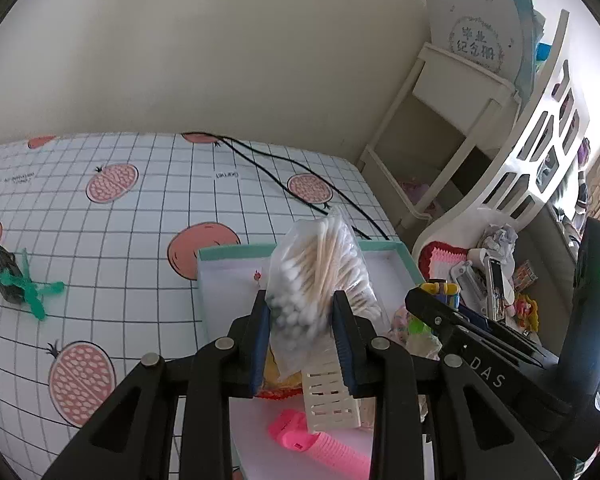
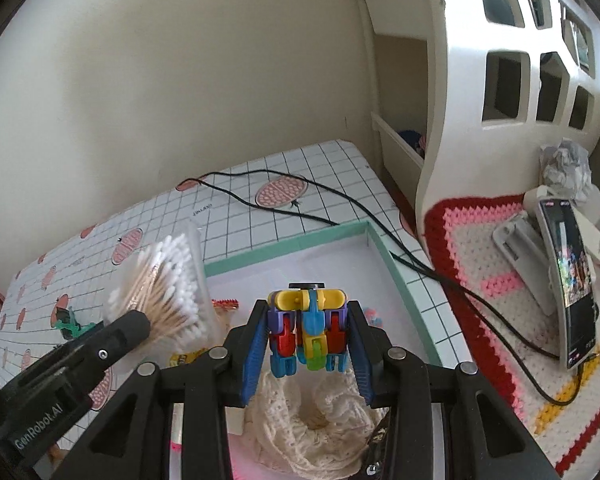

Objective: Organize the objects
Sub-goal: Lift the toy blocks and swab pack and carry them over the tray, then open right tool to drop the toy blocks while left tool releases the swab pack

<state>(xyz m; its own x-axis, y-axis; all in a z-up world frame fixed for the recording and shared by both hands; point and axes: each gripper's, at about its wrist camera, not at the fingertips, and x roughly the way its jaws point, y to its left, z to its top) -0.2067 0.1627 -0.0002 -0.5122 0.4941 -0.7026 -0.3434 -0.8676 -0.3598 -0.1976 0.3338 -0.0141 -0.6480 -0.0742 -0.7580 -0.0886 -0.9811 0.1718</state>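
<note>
My left gripper [image 1: 300,300] is shut on a clear bag of cotton swabs [image 1: 320,268], held above a white box with a teal rim [image 1: 236,252]. The same bag of cotton swabs [image 2: 168,292] shows at the left of the right wrist view, with the left gripper's black finger below it. My right gripper [image 2: 308,308] is shut on a multicoloured block toy [image 2: 308,328], also held over the box [image 2: 284,248]. In the box lie a pink hair roller [image 1: 320,444], a white slotted plastic piece [image 1: 328,396] and a cream crocheted scrunchie [image 2: 308,424].
A black cable [image 2: 340,200] crosses the checked, fruit-printed tablecloth [image 1: 100,220]. A dark item with a green tie [image 1: 16,280] lies at the left. To the right are a crocheted mat [image 2: 480,248], a phone on a stand [image 2: 568,280], crumpled paper [image 2: 568,168] and a white shelf unit [image 2: 480,80].
</note>
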